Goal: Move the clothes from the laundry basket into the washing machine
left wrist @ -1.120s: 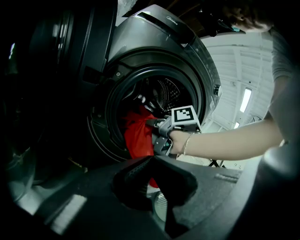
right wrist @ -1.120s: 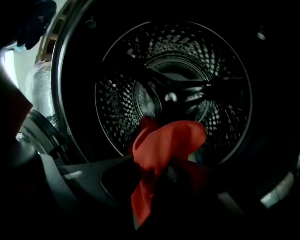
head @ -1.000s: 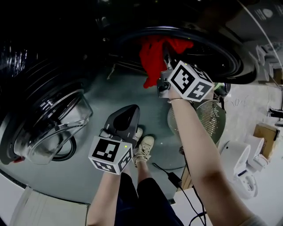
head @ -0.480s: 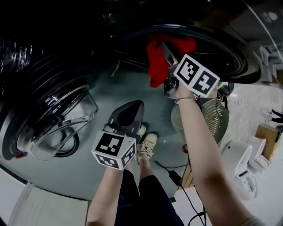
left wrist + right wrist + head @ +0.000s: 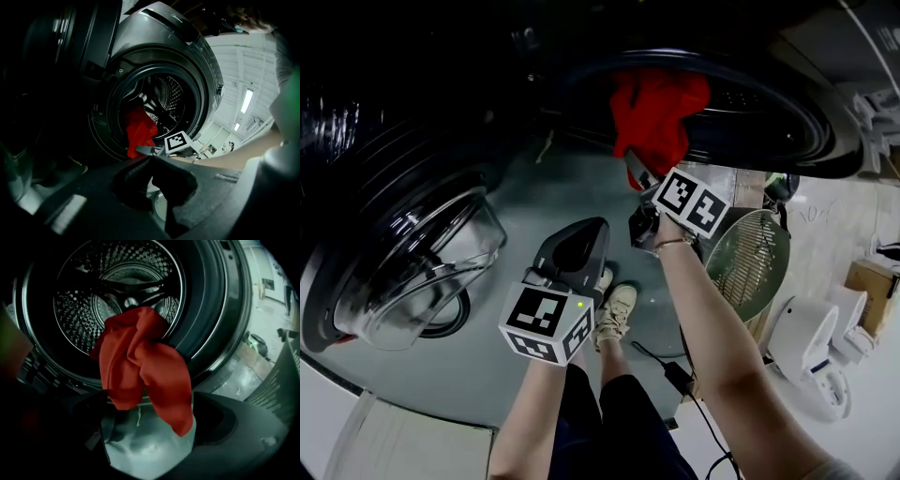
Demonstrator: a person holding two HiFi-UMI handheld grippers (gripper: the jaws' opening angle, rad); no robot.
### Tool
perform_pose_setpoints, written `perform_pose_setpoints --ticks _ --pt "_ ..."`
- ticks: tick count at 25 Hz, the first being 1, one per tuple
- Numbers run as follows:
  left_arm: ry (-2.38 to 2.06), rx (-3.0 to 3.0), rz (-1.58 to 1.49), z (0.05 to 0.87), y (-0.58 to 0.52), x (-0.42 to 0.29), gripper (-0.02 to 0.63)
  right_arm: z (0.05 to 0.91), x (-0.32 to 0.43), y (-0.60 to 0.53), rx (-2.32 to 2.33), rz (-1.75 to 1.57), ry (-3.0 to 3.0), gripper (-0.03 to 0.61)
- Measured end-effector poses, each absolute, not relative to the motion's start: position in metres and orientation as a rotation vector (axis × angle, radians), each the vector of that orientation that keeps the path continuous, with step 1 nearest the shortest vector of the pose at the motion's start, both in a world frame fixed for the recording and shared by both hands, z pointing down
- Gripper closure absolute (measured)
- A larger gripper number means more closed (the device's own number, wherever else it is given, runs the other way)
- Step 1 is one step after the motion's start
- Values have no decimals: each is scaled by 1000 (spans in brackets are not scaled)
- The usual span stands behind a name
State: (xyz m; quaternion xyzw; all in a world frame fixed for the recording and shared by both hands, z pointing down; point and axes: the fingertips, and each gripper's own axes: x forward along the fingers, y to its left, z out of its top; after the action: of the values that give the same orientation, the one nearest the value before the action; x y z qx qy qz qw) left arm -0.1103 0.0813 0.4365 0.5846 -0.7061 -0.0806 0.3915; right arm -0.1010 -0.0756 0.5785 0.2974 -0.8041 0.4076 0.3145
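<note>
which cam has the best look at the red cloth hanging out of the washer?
Right gripper view: the red cloth fills mid-frame, draped over the washer's door rim. Head view shows it small at the top; left gripper view, small and dim.

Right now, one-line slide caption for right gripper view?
Right claw, jaws just opened and gripping nothing; the red garment drapes out of the washing machine drum, its tail dangling between them.

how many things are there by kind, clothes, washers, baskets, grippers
red cloth garment: 1
dark front-loading washing machine: 1
round grey mesh laundry basket: 1
handheld grippers: 2, left gripper and right gripper
total: 5
</note>
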Motion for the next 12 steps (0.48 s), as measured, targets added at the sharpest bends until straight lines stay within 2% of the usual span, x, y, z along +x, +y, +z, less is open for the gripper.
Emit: perform_pose_setpoints --ticks 3,5,9,10,12 --pt "-1806 1481 -195 441 80 -113 505 591 -112 -80 742 1041 -2124 15" --pt "-1813 1472 -197 445 79 -116 505 591 -121 -85 690 1014 -2145 122" --pt "-1810 1473 -202 448 76 -118 506 571 -137 -80 549 1027 -2187 408" --pt "-1811 1473 -204 448 76 -118 505 562 -139 -80 535 1018 -2216 446" --pt "-1813 1473 -207 445 77 -117 506 538 -144 -82 518 950 -2318 469"
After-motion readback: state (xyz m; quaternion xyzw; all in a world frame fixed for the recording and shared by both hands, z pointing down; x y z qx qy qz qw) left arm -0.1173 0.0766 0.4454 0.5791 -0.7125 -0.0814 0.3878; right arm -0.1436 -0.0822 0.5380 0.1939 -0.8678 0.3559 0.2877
